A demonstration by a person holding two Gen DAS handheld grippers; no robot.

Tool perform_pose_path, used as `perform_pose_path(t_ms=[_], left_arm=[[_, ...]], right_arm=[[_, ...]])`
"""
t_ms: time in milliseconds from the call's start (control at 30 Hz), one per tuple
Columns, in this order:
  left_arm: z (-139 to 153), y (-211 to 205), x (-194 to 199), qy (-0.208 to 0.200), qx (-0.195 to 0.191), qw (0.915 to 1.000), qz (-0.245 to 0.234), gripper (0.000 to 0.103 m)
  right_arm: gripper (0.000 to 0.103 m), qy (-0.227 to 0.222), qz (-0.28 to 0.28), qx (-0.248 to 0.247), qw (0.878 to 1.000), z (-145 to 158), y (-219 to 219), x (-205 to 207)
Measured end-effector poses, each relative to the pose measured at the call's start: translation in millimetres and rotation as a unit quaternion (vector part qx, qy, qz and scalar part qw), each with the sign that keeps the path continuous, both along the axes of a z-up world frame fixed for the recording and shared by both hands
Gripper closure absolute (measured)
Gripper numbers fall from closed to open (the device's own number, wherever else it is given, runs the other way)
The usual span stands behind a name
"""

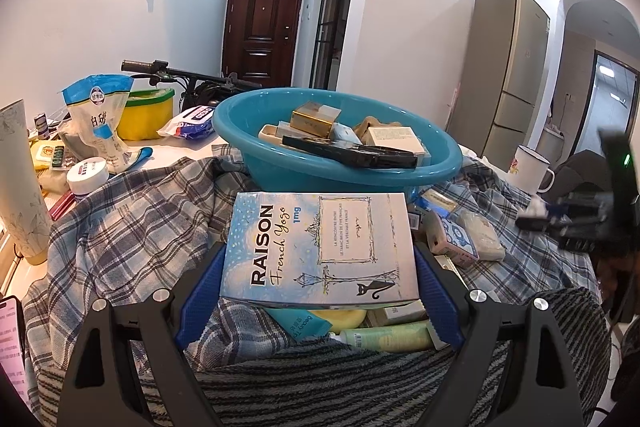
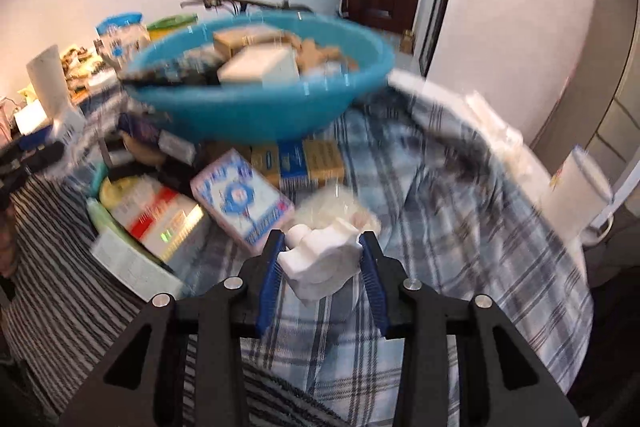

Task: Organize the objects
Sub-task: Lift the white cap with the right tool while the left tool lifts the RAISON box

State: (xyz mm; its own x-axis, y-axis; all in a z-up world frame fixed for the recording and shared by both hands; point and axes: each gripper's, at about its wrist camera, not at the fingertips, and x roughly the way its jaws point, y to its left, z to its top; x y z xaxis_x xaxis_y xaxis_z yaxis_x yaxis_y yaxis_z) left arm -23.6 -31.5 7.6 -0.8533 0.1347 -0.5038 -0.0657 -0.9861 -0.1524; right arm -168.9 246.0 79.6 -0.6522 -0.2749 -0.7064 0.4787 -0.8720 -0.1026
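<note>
My left gripper holds a light-blue RAISON box flat between its blue pads, over a pile of small toiletries. Behind it stands a teal basin with several boxes and a black case inside. In the right wrist view, which is motion-blurred, my right gripper is shut on a small white lumpy object above the plaid cloth. The basin lies ahead of it. The right gripper also shows blurred at the right edge of the left wrist view.
A pink-and-blue box and yellow-blue packs lie before the basin. A white mug stands at the right table edge. Bags, a jar and a yellow tub crowd the left. A striped towel is nearest.
</note>
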Motion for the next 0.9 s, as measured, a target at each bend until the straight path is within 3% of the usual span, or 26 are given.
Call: perform_pose_path(t_ms=[233,533,700,900], left_arm=[[0.6,0.7,1.7,0.004,-0.002,1.0000,0.001,0.013],[3.2,-1.7,2.9,0.006,0.002,0.9999,0.012,0.013],[0.9,-6.7,0.3,0.000,0.012,0.9997,0.022,0.013],[-1.7,-4.5,-1.5,-0.004,0.006,0.9997,0.024,0.013]], right_arm=[[0.066,0.110,0.052,-0.033,0.992,86.1,-27.4,-1.8],[0.066,0.244,0.080,-0.109,0.960,190.0,-54.6,-17.2],[0.066,0.270,0.092,-0.188,0.940,218.1,-68.5,-35.6],[0.066,0.272,0.102,-0.232,0.928,224.2,-75.9,-61.2]])
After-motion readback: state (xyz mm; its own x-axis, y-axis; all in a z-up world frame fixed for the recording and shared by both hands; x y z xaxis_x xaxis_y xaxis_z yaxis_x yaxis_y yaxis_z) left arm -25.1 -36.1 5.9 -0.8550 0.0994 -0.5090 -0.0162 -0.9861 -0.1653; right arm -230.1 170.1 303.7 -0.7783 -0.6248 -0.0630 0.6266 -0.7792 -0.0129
